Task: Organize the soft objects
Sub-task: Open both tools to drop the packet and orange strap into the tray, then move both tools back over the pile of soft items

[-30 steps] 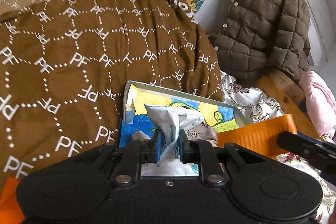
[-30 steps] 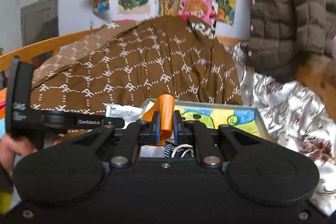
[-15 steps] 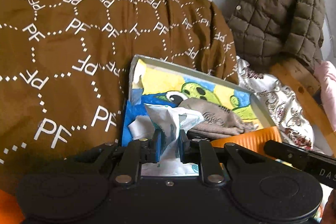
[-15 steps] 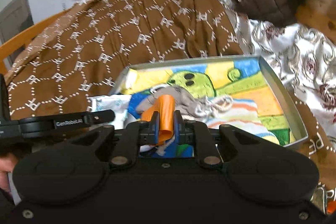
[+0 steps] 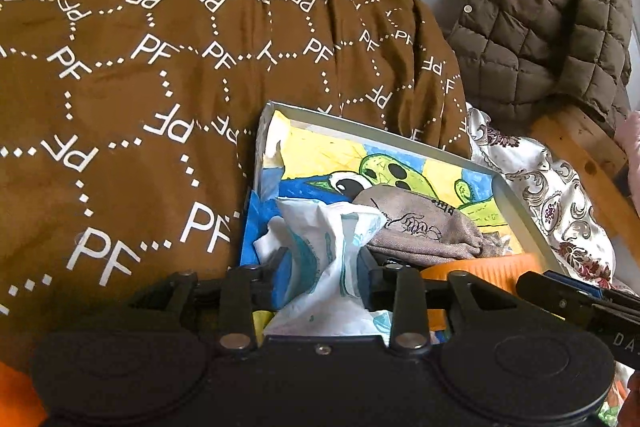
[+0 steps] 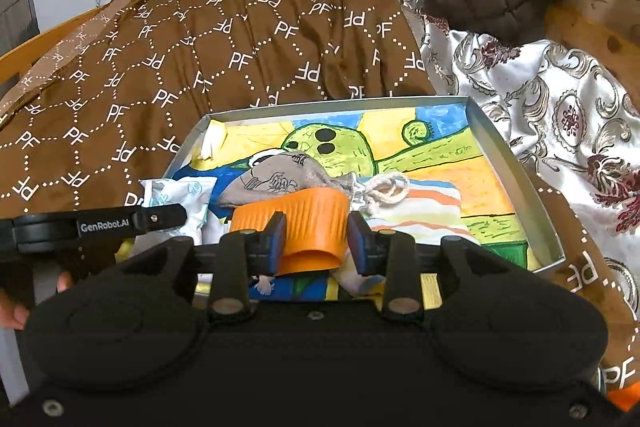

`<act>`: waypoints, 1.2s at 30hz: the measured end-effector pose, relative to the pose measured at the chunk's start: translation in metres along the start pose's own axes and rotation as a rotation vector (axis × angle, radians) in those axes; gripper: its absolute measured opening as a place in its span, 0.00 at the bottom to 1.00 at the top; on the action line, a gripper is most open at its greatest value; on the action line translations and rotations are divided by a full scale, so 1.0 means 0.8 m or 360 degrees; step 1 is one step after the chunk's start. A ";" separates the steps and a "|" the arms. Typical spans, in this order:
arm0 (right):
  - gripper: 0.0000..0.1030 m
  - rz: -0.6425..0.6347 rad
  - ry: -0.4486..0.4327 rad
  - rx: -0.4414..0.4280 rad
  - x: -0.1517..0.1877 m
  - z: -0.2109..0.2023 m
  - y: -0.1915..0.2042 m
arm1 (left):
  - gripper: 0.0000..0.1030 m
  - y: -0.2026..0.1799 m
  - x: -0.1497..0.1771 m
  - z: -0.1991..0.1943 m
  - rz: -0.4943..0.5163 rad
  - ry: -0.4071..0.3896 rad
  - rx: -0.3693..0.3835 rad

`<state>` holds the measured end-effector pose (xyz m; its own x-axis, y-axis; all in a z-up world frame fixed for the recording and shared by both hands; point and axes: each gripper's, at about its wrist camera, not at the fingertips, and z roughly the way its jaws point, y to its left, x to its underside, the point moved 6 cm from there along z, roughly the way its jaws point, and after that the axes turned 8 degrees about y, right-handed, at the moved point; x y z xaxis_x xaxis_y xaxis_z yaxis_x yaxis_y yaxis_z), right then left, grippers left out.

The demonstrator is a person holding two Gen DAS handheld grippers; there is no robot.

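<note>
Left gripper: its jaws are opening. A crinkly white packet with blue print sits between them, low in the middle of the left view. The pads are no longer pressed on it.

Right gripper: its jaws are opening too. A bendy orange sheet with fine ridges is between them, curled like a tube. It looks let go.

Tray: a flat grey tray with thin raised walls is seen in the middle of the right view. A bright crayon drawing lines its floor.

Pouch: a soft grey cloth bag with a knotted white string is already laid in the tray, just behind the orange sheet.

Blanket: a brown cover with white letters fills the upper left of both views.

Jacket: a puffy brown coat is hung at the upper right.

Task so far: the pouch is in, and the packet and sheet are being dropped in. Whether more soft things are left cannot be told.
</note>
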<state>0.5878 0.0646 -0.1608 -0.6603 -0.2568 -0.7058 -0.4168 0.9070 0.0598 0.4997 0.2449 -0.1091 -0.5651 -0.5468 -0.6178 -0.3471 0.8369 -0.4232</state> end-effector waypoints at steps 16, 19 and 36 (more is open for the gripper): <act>0.71 -0.0067 -0.0212 0.0068 -0.013 -0.089 0.003 | 0.67 -0.036 -0.004 -0.085 0.0171 -0.0193 -0.0072; 0.74 -0.0066 -0.0282 0.0049 -0.016 -0.119 0.006 | 0.70 -0.044 0.001 -0.117 0.0223 -0.0260 -0.0104; 0.99 -0.0004 -0.0608 -0.0066 0.030 -0.295 0.019 | 0.89 -0.106 0.078 -0.307 0.0566 -0.0645 -0.0175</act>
<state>0.4181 -0.0068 -0.0100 -0.3823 -0.1089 -0.9176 -0.4480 0.8903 0.0810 0.3100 0.1459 0.0509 -0.3358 -0.1774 -0.9251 -0.2758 0.9576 -0.0835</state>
